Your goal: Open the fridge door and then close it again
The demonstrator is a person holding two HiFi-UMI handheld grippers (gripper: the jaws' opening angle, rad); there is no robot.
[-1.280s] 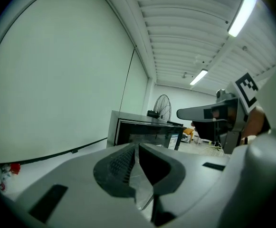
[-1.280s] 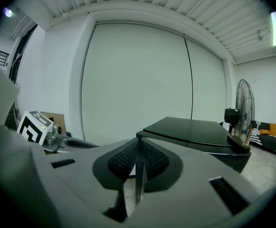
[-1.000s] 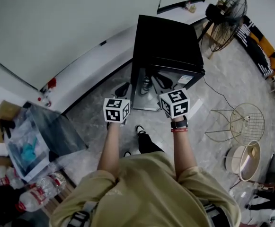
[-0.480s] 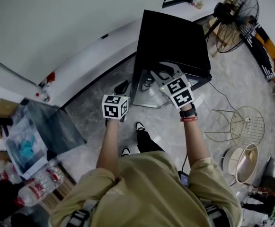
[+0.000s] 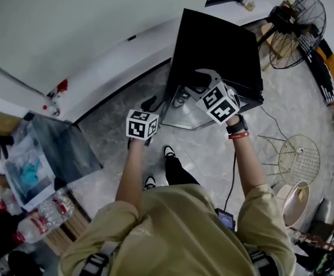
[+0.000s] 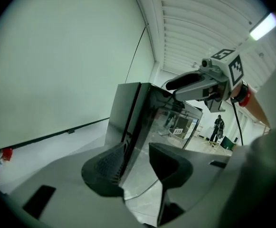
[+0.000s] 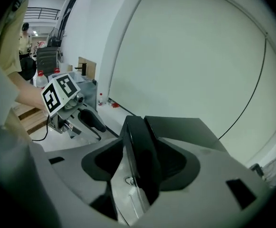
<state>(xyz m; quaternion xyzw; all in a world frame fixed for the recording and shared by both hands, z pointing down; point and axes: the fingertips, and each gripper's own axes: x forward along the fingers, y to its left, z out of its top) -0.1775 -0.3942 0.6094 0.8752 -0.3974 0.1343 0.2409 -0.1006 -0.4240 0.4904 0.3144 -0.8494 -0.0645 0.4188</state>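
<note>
Left gripper (image 6: 137, 152), jaws just opened and empty, hangs short of the ajar fridge door (image 7: 138, 132). The right gripper (image 7: 140, 163), jaws likewise just opened, straddles the door's top edge without clamping it. Likely step: taking hold of the door of the floor-standing mini fridge (image 5: 215, 45); next, clamp that edge, then swing.

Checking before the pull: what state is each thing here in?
Fridge door: looks shut.
Left claw: open, just been opening, nothing between.
Right claw: open, just been opening, straddling the door's edge.
Plastic bottle: lying on its side.
</note>
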